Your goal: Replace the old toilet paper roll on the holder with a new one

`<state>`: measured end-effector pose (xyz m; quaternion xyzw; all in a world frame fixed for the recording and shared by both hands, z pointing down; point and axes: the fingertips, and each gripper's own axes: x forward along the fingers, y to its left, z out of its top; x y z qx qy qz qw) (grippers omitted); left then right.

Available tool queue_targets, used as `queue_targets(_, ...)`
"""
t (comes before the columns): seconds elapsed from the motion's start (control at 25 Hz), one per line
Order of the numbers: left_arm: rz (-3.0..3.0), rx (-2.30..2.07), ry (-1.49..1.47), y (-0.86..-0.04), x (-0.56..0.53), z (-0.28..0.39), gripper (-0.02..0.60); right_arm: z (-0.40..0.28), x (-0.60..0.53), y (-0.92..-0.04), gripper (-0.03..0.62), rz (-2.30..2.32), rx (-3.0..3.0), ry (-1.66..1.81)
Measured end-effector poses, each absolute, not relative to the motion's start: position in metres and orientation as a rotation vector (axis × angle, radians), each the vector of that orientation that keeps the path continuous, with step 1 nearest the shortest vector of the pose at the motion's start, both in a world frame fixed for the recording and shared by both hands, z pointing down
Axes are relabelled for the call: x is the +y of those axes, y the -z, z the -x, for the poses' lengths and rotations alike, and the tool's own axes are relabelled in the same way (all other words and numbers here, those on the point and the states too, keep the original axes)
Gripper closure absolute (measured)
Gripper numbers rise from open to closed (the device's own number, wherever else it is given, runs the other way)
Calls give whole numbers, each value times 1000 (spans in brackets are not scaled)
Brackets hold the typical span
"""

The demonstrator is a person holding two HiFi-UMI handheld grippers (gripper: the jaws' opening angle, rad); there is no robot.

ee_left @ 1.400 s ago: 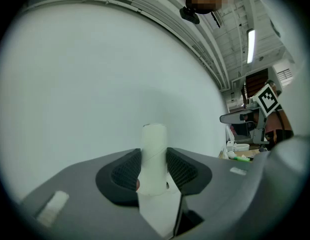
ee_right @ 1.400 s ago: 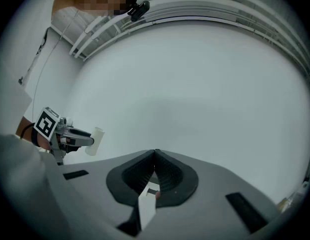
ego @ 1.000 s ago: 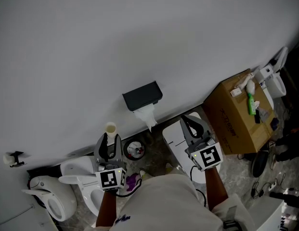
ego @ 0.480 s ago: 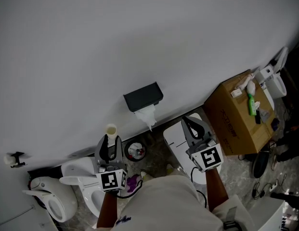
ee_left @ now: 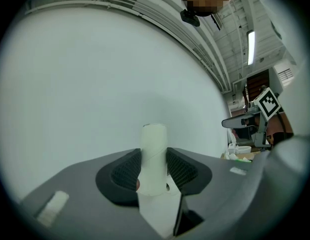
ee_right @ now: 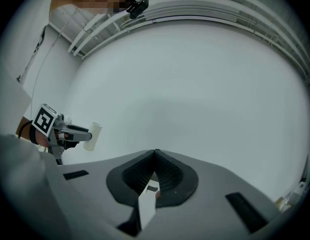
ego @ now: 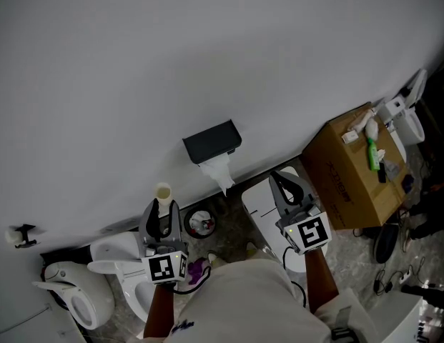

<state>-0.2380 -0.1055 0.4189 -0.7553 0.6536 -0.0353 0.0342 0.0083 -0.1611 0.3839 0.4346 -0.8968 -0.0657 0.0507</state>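
- Head view: an empty cardboard tube [ego: 163, 191] is held upright in the left gripper [ego: 162, 211], in front of a white wall. The right gripper [ego: 280, 181] is seen well apart from it. Between them, a black wall holder [ego: 211, 141] is mounted, with white tissue [ego: 220, 171] hanging below.
- Left gripper view: the tube is clamped between both pads.
- Right gripper view: the jaws are pressed together, with nothing between them.

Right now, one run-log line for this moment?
left gripper: shut on tube | right gripper: shut, empty | holder: paper hanging below
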Motion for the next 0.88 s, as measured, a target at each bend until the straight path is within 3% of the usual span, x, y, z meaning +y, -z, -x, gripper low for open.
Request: queue_targets(0.88,2329,2003,109,-420,-105,235,414,-8,-158,-382,591,-1309,-2719,230)
